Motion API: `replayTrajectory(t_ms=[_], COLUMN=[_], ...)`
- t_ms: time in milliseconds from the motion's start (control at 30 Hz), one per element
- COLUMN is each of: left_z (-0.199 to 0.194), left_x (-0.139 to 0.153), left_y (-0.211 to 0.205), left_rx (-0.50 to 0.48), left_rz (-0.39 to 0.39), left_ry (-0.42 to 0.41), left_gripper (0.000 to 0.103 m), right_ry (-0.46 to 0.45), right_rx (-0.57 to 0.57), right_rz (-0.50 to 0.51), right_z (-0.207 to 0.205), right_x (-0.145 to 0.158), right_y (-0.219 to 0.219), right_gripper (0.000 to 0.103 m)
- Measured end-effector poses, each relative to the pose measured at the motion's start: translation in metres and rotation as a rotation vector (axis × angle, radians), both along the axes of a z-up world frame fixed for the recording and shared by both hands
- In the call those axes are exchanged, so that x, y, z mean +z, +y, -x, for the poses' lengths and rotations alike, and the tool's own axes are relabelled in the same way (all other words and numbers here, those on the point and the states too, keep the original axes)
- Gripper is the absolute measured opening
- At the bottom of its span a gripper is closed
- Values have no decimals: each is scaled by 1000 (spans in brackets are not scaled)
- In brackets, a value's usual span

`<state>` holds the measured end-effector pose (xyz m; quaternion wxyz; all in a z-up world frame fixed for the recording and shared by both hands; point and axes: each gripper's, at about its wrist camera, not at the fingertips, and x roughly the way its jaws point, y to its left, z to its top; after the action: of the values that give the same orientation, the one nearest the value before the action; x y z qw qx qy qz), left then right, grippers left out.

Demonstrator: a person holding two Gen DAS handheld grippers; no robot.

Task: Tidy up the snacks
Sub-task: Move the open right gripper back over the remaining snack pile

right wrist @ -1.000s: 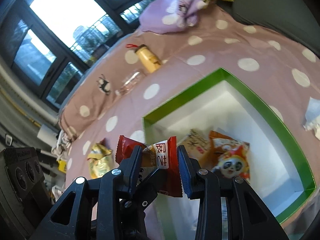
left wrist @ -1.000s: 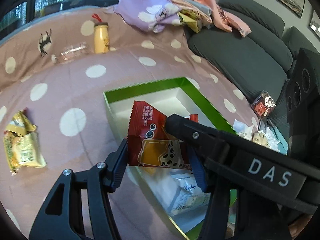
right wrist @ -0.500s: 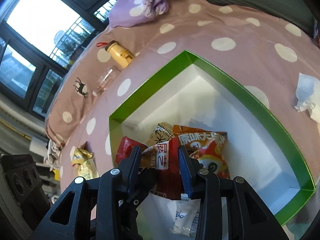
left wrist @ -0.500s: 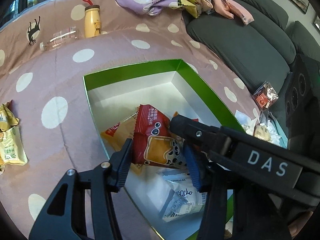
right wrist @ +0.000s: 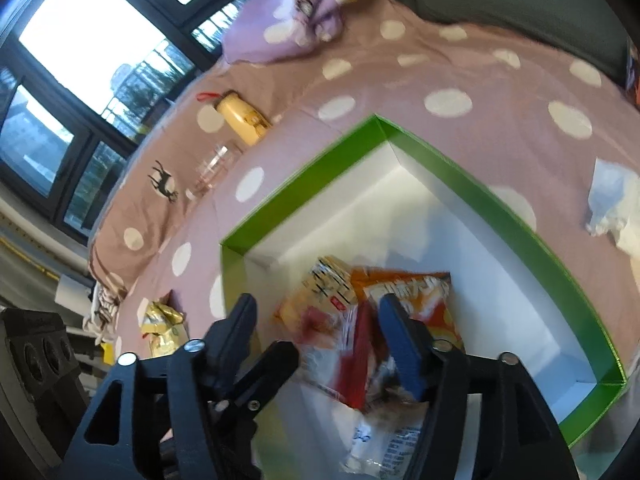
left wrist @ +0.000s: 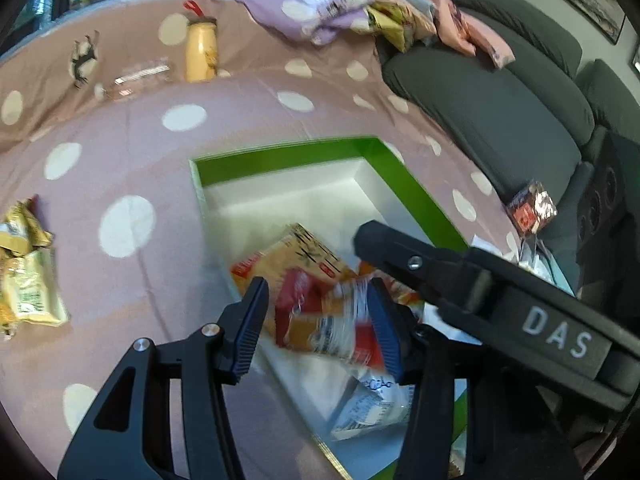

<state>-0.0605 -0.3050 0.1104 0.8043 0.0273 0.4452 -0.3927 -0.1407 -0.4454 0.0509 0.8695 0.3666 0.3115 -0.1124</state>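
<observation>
Snacks lie in the green-rimmed box (right wrist: pixel 500 208); right gripper (right wrist: pixel 316 332) jaws opening around a blurred red packet (right wrist: pixel 356 356), left gripper (left wrist: pixel 316 320) jaws spread

Lit by daylight from the blown-out window (right wrist: pixel 84 36). Soft shadows inside the box (right wrist: pixel 472 184). Motion-blurred around the red packet (left wrist: pixel 320 320). Bent by fisheye and darkly vignetted at the edges; cool blue cast.
</observation>
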Motion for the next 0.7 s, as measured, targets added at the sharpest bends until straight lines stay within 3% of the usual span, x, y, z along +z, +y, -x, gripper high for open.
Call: replayTrajectory(t_ms=[67,133,233,333,533,633,700], left_z=[-4,-10,-21,-34,-52,-60,-63], left_x=[7,13,14,2,-38,-54,-63], left_y=[13,38,82,136,230,252,268], left_rx=[35,99,210,343,542,606,636], left_rz=[6,10,-16,-87,-183,-236,-224], left_ry=[-19,-43,-88,-114,-66,-53,-12], left_gripper=[60,73,78,81,80,79,79], right_ry=[-47,-97,-186,-204,-121,-6,58], right_rx=[10,42,147,249,470,536,537], right_rz=[46,89,147,199,304,354,430], right_z=[2,1,-6,-21,-75,-107,-117], right_x=[11,22,38,44,14,-22,-38], right_y=[10,23,56,94,187,222,235], right_gripper=[76,81,91,93,93,93,93])
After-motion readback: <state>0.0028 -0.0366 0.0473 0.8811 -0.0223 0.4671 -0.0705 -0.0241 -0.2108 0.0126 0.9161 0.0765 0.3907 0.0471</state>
